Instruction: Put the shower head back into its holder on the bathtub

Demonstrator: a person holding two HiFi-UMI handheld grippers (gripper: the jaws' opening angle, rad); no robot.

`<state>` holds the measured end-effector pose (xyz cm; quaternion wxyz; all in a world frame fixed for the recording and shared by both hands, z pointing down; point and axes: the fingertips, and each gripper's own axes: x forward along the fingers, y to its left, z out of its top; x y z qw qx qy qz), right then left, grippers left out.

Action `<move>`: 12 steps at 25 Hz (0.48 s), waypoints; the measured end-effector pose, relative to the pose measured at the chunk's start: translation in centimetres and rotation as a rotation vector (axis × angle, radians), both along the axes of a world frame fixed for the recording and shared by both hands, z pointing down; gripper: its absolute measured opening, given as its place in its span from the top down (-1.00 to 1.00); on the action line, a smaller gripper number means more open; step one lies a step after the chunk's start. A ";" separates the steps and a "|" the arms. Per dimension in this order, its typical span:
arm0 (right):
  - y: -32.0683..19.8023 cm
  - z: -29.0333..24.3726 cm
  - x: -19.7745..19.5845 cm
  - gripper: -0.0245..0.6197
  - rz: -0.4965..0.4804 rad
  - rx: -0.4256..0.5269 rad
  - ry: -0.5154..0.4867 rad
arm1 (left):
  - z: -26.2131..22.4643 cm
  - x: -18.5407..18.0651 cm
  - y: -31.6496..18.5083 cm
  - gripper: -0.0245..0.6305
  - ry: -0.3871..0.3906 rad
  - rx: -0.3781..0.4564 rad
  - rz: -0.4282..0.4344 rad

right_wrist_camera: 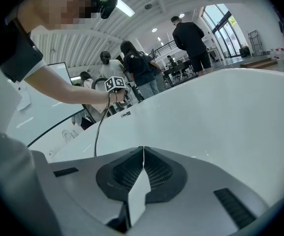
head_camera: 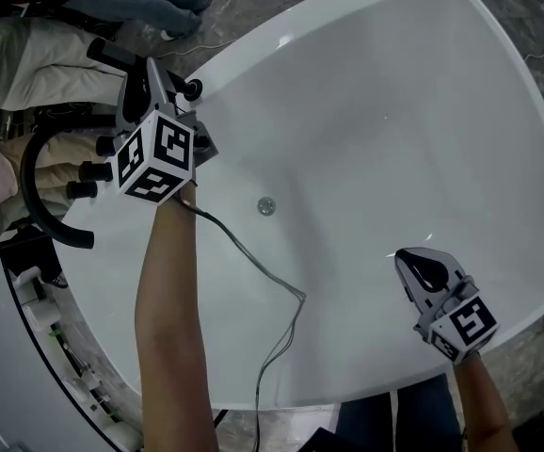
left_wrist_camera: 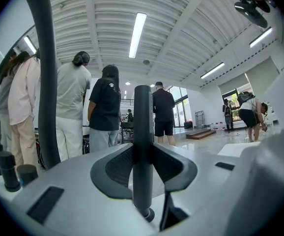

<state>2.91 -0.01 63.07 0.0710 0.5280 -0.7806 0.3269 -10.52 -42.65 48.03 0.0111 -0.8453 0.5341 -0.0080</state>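
left gripper [head_camera: 164,88] clamped on shower head [left_wrist_camera: 143,132], upper left by bathtub [head_camera: 512,59] rim | right gripper [right_wrist_camera: 143,168] closed, empty | seating in holder pending

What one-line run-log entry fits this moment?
left gripper: shut on shower head handle, near black knobs at bathtub rim | right gripper: shut, empty, above bathtub | holder: not made out

Open test hall: ribbed ceiling [left_wrist_camera: 181,23], strip light [left_wrist_camera: 137,33], bystanders [left_wrist_camera: 105,107], freestanding bathtub [head_camera: 366,111].
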 end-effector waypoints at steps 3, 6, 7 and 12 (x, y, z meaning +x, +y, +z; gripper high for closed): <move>0.2 0.3 0.1 0.90 0.002 -0.007 -0.003 | 0.4 0.0 -0.1 0.56 0.013 -0.001 -0.011; 0.0 0.7 -0.2 0.90 0.000 -0.012 -0.006 | 0.6 -0.4 -0.3 0.56 0.030 0.002 -0.017; 0.0 0.8 -0.4 0.90 -0.002 -0.012 -0.006 | 0.6 -0.5 -0.4 0.56 0.036 0.002 -0.018; -0.4 1.0 -0.7 0.90 -0.002 -0.009 -0.009 | 0.7 -0.8 -0.4 0.56 0.055 0.006 -0.014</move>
